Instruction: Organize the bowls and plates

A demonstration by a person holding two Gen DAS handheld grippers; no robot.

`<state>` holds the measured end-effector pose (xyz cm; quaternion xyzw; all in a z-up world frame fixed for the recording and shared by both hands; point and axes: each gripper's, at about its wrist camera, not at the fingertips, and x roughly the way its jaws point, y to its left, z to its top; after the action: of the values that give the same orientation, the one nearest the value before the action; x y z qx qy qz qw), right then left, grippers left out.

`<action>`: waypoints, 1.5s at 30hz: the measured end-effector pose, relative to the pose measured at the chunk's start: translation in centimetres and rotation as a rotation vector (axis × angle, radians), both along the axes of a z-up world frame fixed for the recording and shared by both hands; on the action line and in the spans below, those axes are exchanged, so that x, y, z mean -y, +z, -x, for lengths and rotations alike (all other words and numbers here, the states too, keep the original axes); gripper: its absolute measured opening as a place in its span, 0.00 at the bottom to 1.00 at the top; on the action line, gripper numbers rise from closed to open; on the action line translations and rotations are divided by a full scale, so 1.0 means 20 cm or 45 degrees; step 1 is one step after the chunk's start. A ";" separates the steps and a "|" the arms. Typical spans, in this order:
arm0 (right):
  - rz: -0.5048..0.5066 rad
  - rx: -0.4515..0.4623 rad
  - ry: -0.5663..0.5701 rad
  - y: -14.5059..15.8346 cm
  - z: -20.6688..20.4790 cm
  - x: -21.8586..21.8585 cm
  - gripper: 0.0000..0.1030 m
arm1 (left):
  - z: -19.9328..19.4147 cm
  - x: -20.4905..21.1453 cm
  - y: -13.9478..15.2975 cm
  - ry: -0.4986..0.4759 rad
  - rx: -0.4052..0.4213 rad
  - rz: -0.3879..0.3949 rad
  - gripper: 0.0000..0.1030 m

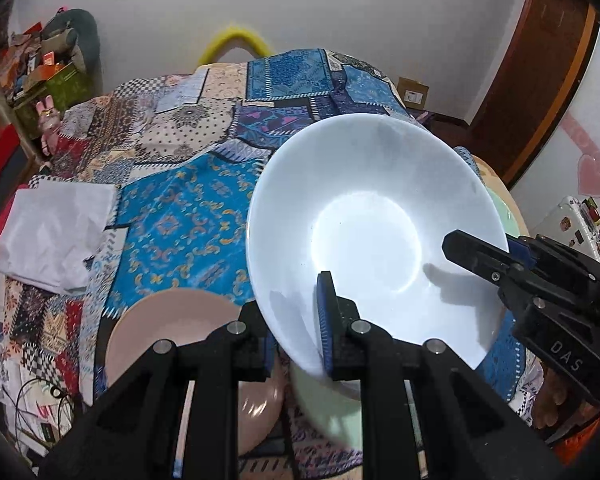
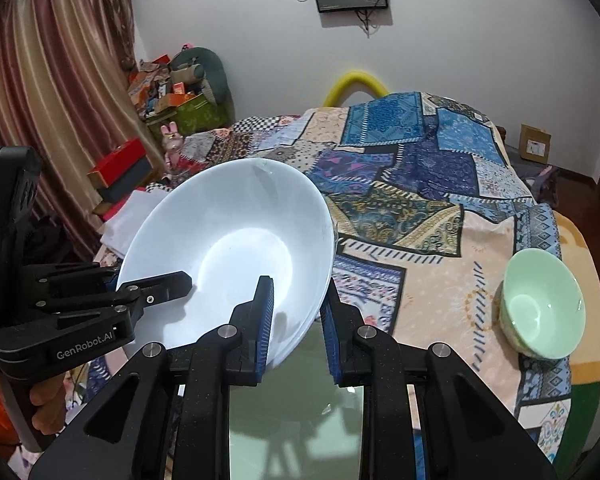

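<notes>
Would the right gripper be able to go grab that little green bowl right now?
Probably not yet: the right gripper is shut on the white bowl's rim. The green bowl itself sits unobstructed on the cloth.

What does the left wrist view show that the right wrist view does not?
Left wrist only: a pink plate under the left claw, and a pale green dish beneath the white bowl.

Right wrist only: a green bowl standing on the cloth, and curtains.

Both: the white bowl, tilted, held by both claws on its rim, right claw included.
</notes>
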<state>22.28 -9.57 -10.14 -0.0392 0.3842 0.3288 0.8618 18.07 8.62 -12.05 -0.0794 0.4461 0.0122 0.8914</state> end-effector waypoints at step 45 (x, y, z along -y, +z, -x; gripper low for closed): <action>0.095 -0.256 0.237 -0.43 0.27 -0.58 0.20 | 0.37 -0.58 -0.47 0.213 -0.203 0.109 0.17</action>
<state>16.91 2.00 -18.69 -0.0734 0.4753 0.3951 0.7827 10.62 20.19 -21.54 -0.1530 0.5075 0.0738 0.8447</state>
